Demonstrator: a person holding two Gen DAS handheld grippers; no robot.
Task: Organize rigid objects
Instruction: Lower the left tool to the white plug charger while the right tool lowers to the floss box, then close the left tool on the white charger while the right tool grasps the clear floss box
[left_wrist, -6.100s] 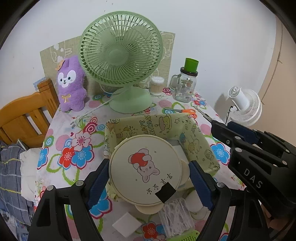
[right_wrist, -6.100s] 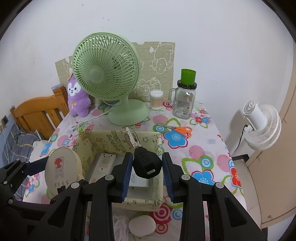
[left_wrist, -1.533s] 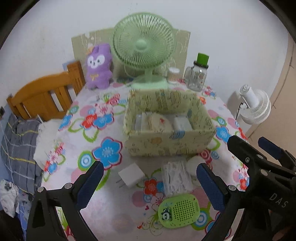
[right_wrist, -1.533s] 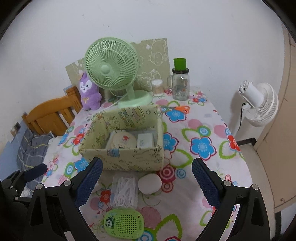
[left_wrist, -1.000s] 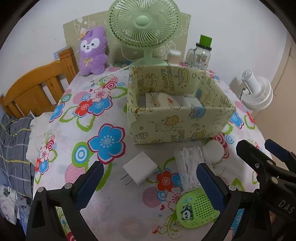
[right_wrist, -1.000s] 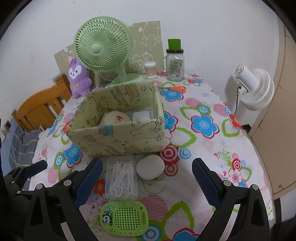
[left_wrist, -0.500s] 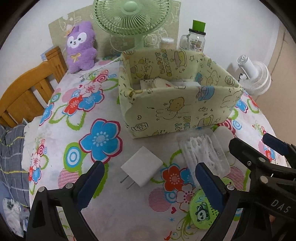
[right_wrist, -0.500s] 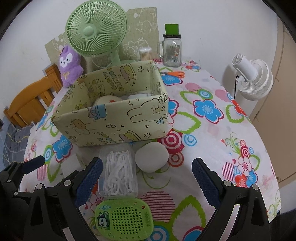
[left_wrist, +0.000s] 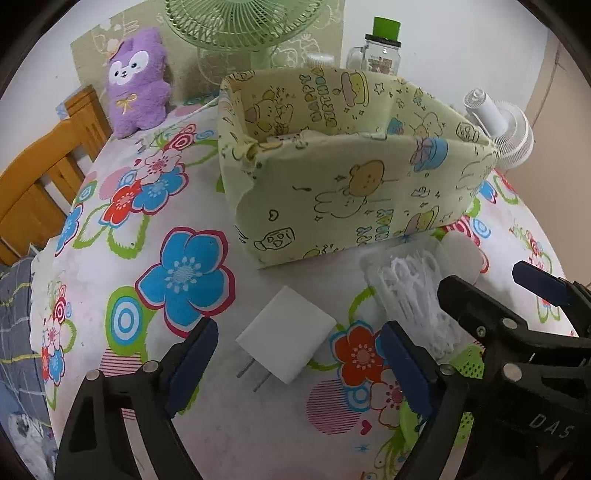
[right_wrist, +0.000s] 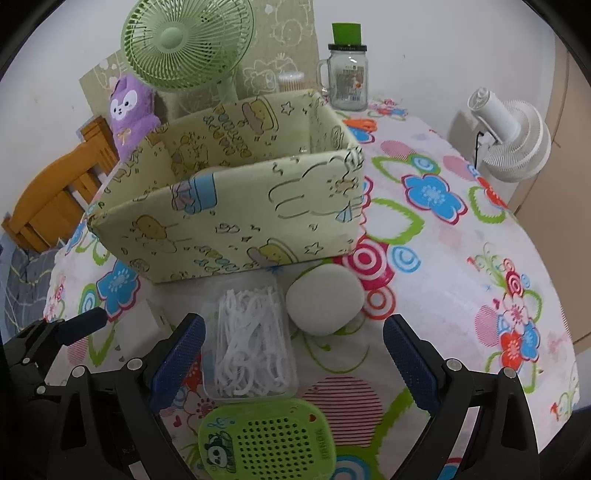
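Right gripper (right_wrist: 293, 354) gapes over floss-pick case (right_wrist: 253, 343), touching nothing.

One white plug adapter (left_wrist: 286, 334) between the left jaws; one floss-pick box (right_wrist: 251, 341), one white pebble-shaped case (right_wrist: 325, 301), one green panda case (right_wrist: 267, 441) between the right jaws; one storage box (right_wrist: 236, 225) beyond

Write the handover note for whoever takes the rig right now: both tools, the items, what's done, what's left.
Left tool: open, jaws just closing in, white charger between them, not yet gripped.
Right tool: open, empty, over the clear floss-pick case and white oval case.
Fabric box: already holds some items; contents mostly hidden.
Left on the table in front of the box: charger, floss-pick case, oval case, green panda case.
Next, probably: grip the charger, then box the rest.
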